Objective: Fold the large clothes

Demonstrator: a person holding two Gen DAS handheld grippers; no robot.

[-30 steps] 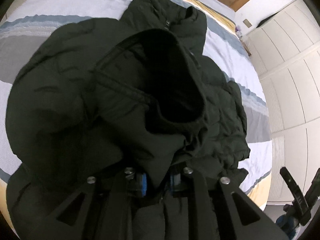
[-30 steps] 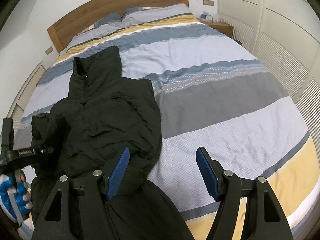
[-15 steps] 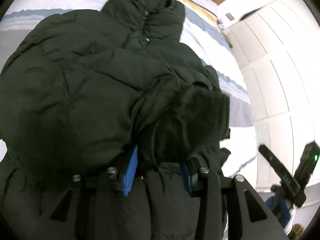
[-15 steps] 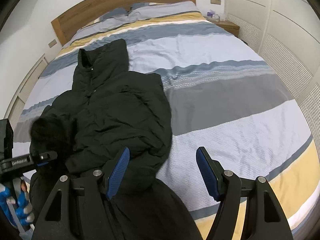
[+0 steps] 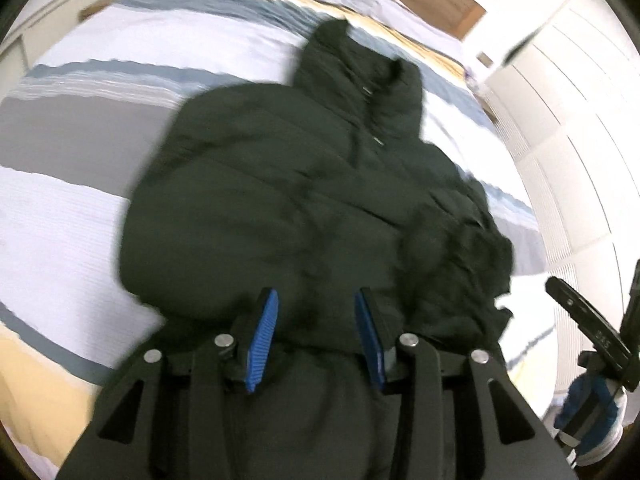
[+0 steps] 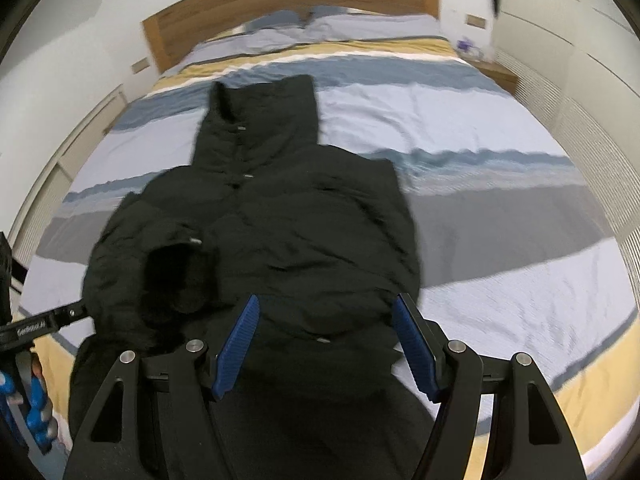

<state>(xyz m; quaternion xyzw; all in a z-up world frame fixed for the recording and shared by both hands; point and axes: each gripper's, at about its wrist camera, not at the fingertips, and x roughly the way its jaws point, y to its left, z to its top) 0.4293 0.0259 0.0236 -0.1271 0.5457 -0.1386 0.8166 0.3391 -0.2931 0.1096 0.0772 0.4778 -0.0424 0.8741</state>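
A large black puffer jacket [image 5: 288,200] lies on the striped bed, hood toward the headboard; it also shows in the right wrist view [image 6: 312,232]. One sleeve [image 6: 172,276] lies folded across the jacket's body, its dark cuff opening facing up. My left gripper [image 5: 316,312] is open and empty, its blue pads just above the jacket's lower part. My right gripper [image 6: 324,320] is wide open and empty above the jacket's lower middle. The jacket's hem hangs over the bed's near edge, hidden behind the gripper bodies.
The striped duvet [image 6: 500,216] stretches to the right of the jacket. A wooden headboard [image 6: 280,0] and pillows stand at the far end. White wardrobe doors [image 5: 568,128] line the right side. The other hand's gripper [image 5: 592,340] shows at the left view's right edge.
My left gripper has let go of the sleeve, opened and pulled back; the sleeve now rests on the jacket. My right gripper has shifted left over the jacket, still open.
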